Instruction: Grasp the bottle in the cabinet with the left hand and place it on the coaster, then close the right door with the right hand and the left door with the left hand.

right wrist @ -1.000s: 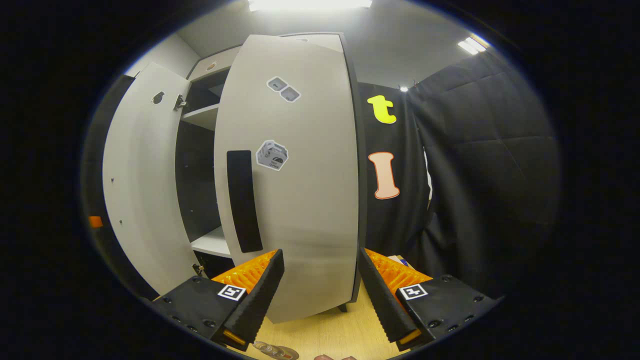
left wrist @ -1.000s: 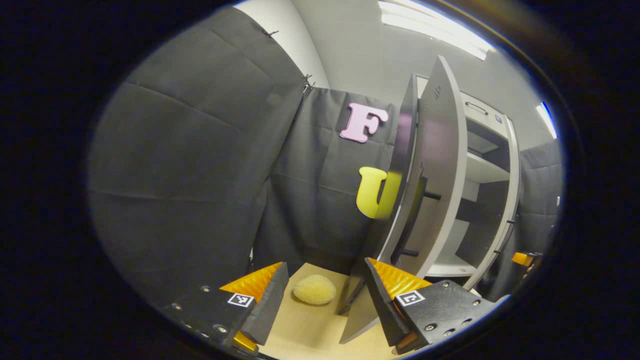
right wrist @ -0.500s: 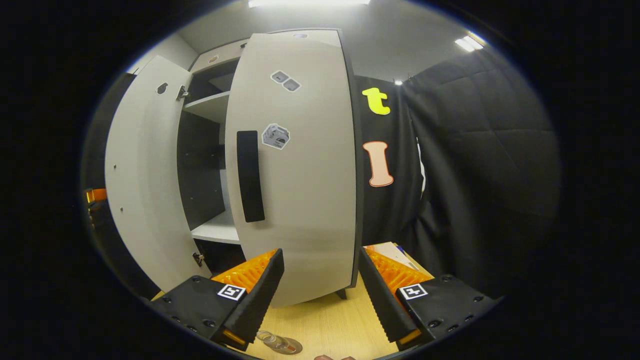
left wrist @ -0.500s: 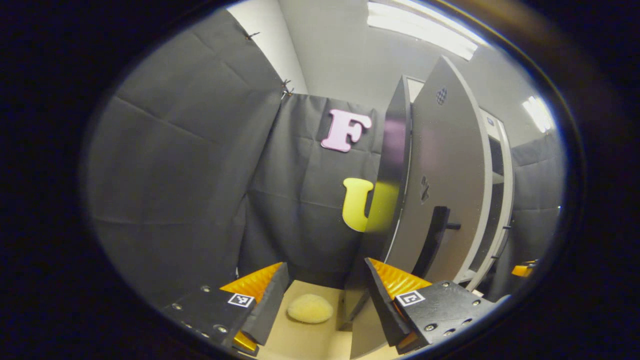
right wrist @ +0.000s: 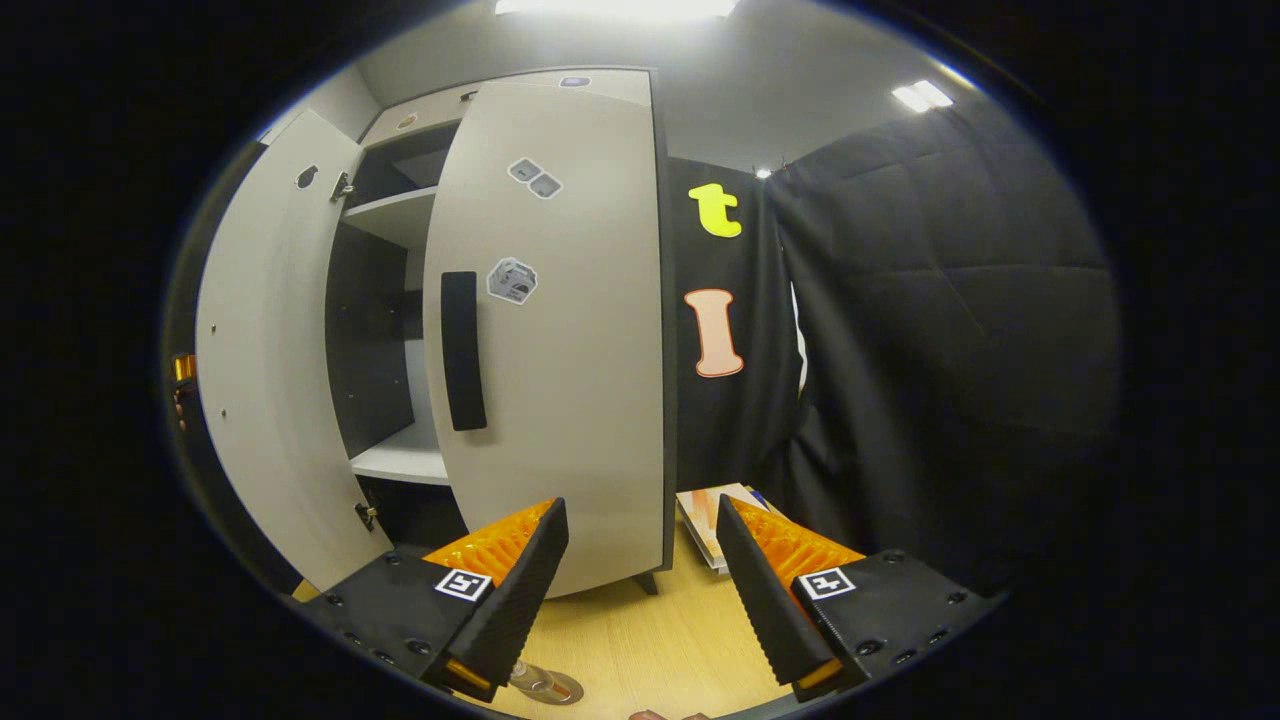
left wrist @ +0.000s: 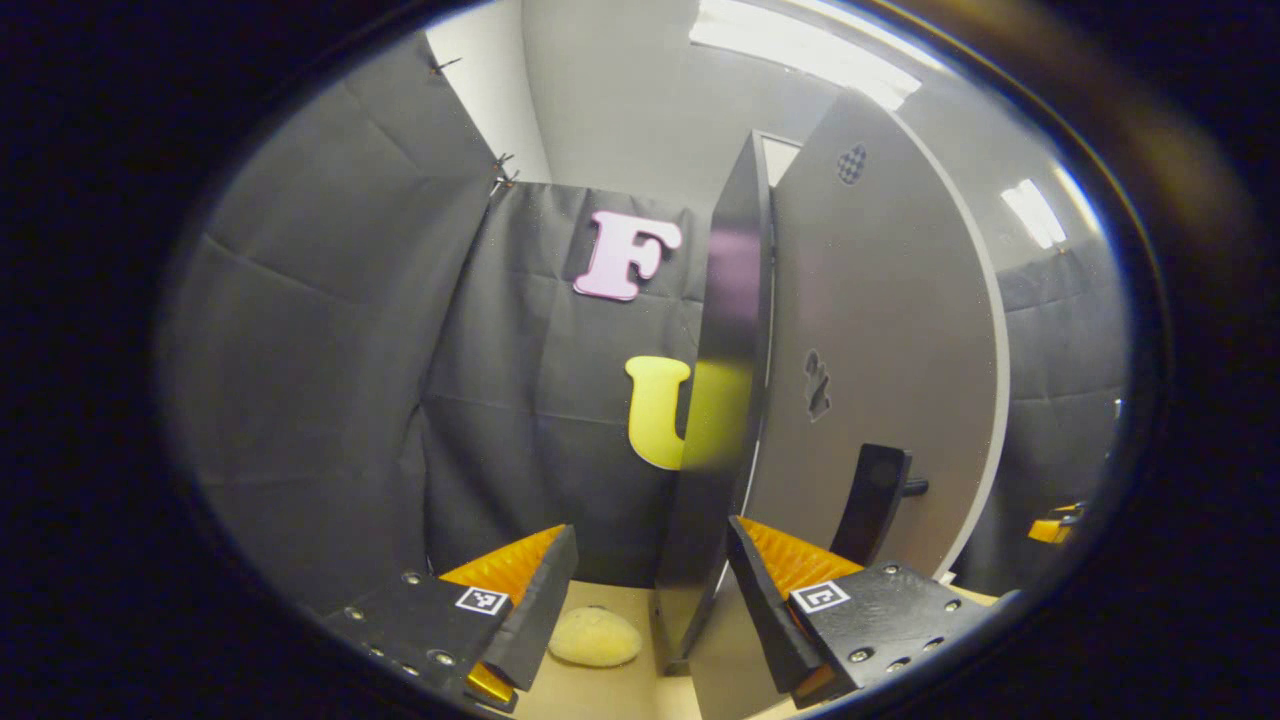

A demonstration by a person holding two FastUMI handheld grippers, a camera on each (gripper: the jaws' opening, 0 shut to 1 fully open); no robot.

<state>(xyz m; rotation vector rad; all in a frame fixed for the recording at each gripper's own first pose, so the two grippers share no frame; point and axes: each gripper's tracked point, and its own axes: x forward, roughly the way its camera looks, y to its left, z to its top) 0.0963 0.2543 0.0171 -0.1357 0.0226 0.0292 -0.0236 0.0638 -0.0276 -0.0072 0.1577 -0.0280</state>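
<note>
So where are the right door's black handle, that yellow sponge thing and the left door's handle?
right door handle (right wrist: 462, 350), right gripper view, middle of the black bar.
yellow sponge (left wrist: 595, 637), left gripper view, centre of its top.
left door handle (left wrist: 872, 490), left gripper view, upper part of the black bar.

The light wooden table (right wrist: 650, 650) carries the grey cabinet (right wrist: 560, 330), a yellow sponge (left wrist: 595, 637), stacked papers (right wrist: 705, 520) and a coaster (right wrist: 555, 687).
</note>
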